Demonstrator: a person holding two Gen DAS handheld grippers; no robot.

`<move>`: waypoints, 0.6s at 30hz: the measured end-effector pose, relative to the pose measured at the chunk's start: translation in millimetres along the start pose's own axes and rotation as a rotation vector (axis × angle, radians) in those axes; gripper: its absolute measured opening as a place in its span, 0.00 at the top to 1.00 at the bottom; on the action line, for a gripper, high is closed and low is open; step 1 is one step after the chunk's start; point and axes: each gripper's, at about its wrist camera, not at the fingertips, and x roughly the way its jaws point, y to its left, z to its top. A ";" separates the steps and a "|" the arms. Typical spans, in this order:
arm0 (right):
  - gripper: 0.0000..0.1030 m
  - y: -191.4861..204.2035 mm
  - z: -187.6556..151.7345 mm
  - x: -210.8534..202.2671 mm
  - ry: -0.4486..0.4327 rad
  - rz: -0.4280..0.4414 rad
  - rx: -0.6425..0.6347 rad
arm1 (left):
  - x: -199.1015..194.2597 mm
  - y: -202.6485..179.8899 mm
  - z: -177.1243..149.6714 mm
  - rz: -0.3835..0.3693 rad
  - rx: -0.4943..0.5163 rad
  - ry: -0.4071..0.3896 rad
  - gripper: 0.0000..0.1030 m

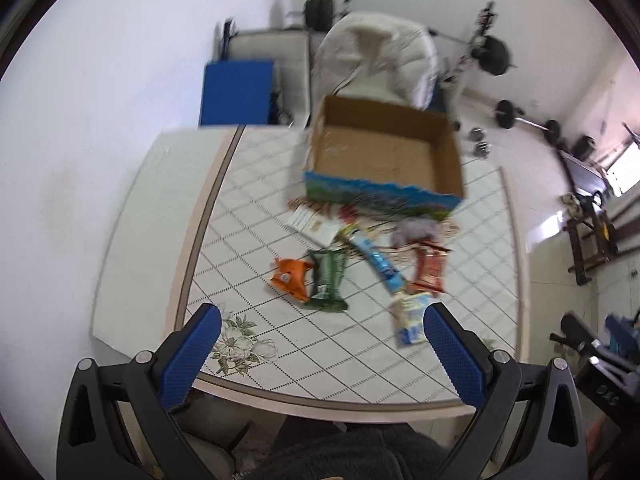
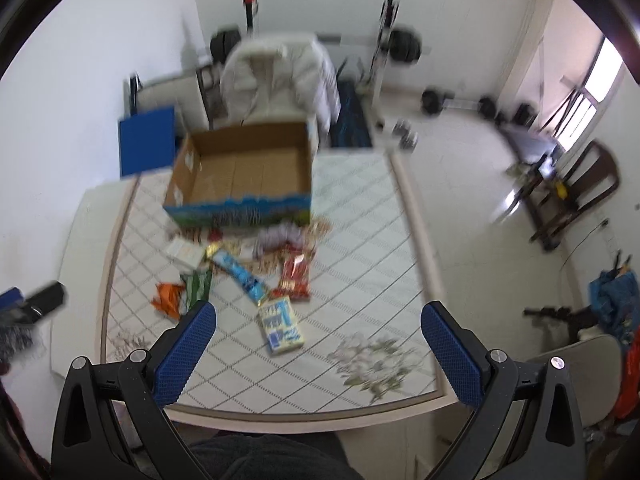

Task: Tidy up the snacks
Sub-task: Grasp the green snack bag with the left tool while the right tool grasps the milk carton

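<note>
Snack packets (image 2: 248,276) scattered mid-table, just near of the cardboard box (image 2: 244,172) (open-topped, bare inside). Long blue packet (image 1: 380,266) laid diagonally, far-left to near-right; pale packet (image 2: 280,324) lying nearest, lengthwise toward the near edge. Tiled table (image 2: 360,280) underneath. Left gripper (image 1: 320,322) and right gripper (image 2: 316,318) both held above the near edge, jaws spread wide, grasping nothing.

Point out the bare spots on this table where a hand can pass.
Bare tile lies right of the red packet, out to the table edge, and near the front edge below the yellow-blue packet. Crowded: the snack heap directly before the cardboard box, which is empty.
</note>
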 end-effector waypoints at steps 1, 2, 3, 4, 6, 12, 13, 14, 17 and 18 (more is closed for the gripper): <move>0.00 1.4 2.5 29.4 0.047 0.017 -0.004 | 17.0 6.5 3.0 0.020 -0.019 0.022 0.00; 0.00 2.7 3.4 63.2 0.101 0.022 -0.005 | 44.0 16.1 8.5 0.034 -0.043 0.056 0.00; 0.00 5.9 3.5 88.4 0.141 0.019 -0.014 | 63.7 21.2 10.0 0.048 -0.059 0.088 0.00; 0.00 9.8 2.8 115.9 0.182 0.026 -0.024 | 84.9 27.3 11.7 0.068 -0.075 0.126 0.00; 0.00 17.9 -1.1 171.9 0.273 0.036 -0.033 | 131.7 38.9 12.6 0.059 -0.101 0.201 0.00; 0.03 37.8 -15.4 287.4 0.437 0.057 -0.040 | 235.5 35.8 11.4 0.038 -0.105 0.331 0.02; 0.04 42.4 -18.3 300.7 0.467 0.051 -0.045 | 247.3 30.3 11.7 0.030 -0.097 0.351 0.10; 0.06 44.3 -20.2 310.6 0.487 0.054 -0.046 | 261.2 22.1 11.9 0.009 -0.084 0.373 0.11; 0.07 48.8 -27.5 334.5 0.537 0.070 -0.045 | 297.5 2.3 16.7 -0.023 -0.051 0.447 0.13; 0.07 50.2 -30.7 340.5 0.552 0.079 -0.047 | 309.1 -4.4 17.9 -0.029 -0.041 0.469 0.14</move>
